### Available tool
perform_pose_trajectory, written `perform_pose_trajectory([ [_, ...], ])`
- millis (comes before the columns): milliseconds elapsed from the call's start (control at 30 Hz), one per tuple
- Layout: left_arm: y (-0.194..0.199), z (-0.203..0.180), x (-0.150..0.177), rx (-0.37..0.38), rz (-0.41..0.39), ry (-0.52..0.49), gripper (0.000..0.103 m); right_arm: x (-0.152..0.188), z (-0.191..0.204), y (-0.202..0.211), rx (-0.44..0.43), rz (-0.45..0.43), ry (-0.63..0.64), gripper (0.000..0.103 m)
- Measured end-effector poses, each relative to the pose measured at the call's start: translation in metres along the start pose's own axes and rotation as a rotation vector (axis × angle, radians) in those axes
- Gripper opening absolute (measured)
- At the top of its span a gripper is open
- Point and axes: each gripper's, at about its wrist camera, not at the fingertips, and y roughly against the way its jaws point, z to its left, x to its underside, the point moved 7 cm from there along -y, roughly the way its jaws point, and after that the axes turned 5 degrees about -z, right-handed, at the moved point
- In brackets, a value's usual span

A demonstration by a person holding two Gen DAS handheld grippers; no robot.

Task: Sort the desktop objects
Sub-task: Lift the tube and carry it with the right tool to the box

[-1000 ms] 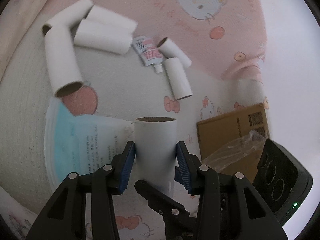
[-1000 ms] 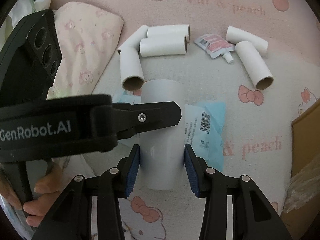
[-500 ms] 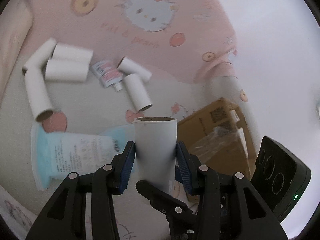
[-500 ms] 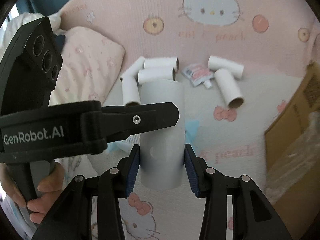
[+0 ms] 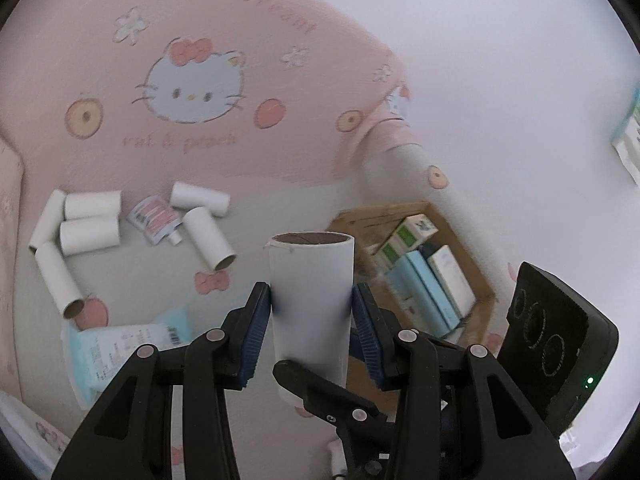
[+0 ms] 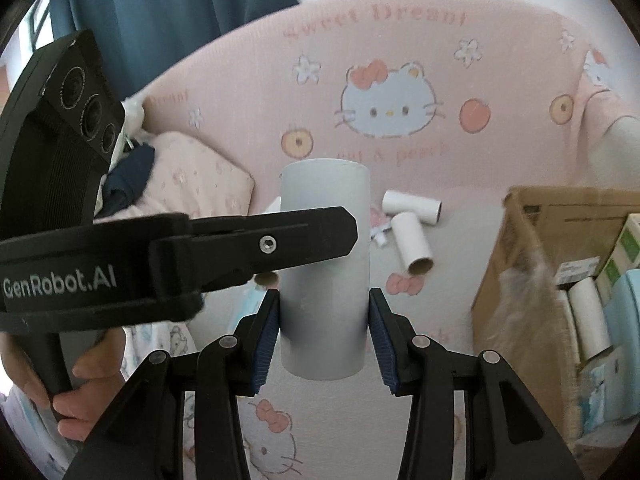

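Observation:
Both grippers hold one white cardboard tube (image 5: pixel 311 304) in the air, upright in both views. My left gripper (image 5: pixel 311 312) is shut on it, and its finger (image 6: pixel 276 244) crosses the tube in the right wrist view. My right gripper (image 6: pixel 324 326) is shut on the same tube (image 6: pixel 325 280); its finger (image 5: pixel 324 392) shows low in the left wrist view. Several more tubes (image 5: pixel 80 224) lie on the bed, with a pink sachet (image 5: pixel 154 220) and a blue packet (image 5: pixel 120 348). A cardboard box (image 5: pixel 416 276) with small cartons is to the right, and shows in the right wrist view (image 6: pixel 516 256).
A pink Hello Kitty blanket (image 5: pixel 192 92) covers the bed up to the white wall. A pink pillow (image 6: pixel 188 184) and dark cloth (image 6: pixel 128 176) lie at left, with a blue curtain (image 6: pixel 160 4) behind. Crinkled clear plastic (image 6: pixel 520 300) hangs at the box's edge.
Both grippers have lifted the tube up and carried it right toward the cardboard box. The bed items now look smaller and farther, and the box's inside has come into view.

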Motion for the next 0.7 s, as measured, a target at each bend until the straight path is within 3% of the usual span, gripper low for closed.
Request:
perform_pose_trajectory([
  [400,-0.005,-0.085,-0.041,0.038,-0.026,-0.132,0.046,-0.036,-0.034,0.065,0.044,-0.129,-0.014,0.041],
  [700,-0.035,-0.121,-0.055,0.106,0.026,-0.156,0.046,-0.053,-0.075,0.096,0.058,-0.159,-0.051,0.042],
])
